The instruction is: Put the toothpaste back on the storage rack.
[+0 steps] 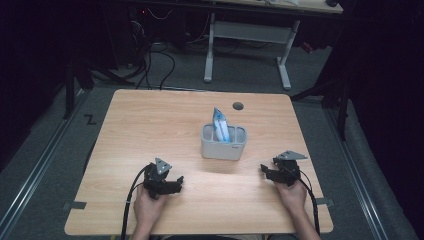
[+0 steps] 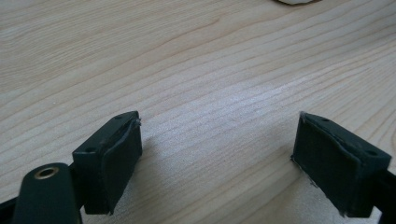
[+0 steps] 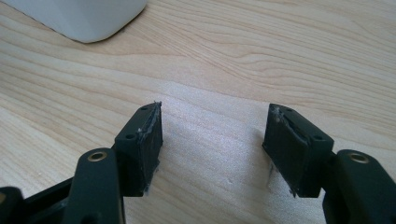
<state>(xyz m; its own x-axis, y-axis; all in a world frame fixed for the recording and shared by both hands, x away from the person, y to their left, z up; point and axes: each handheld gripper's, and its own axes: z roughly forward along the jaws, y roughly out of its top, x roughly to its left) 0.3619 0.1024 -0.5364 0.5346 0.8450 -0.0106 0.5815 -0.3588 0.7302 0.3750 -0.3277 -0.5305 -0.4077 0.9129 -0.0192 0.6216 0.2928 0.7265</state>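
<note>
Wooden table (image 1: 150, 125): holder (image 1: 223, 142) lies between, beyond both hand-held grippers.

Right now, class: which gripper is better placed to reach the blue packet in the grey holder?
Probably right: the right gripper is open, with the grey holder near its jaws. Blue packet.

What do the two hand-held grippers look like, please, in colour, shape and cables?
Both are black. The left gripper and the right gripper each carry a grey three-cornered plate on top, and a black cable trails back from each along the forearm. Up close, each jaw ends in a blocky black pad with small screw holes, and brass-coloured eyelets sit on the jaw arms. No sleeves reach the wrists.
</note>
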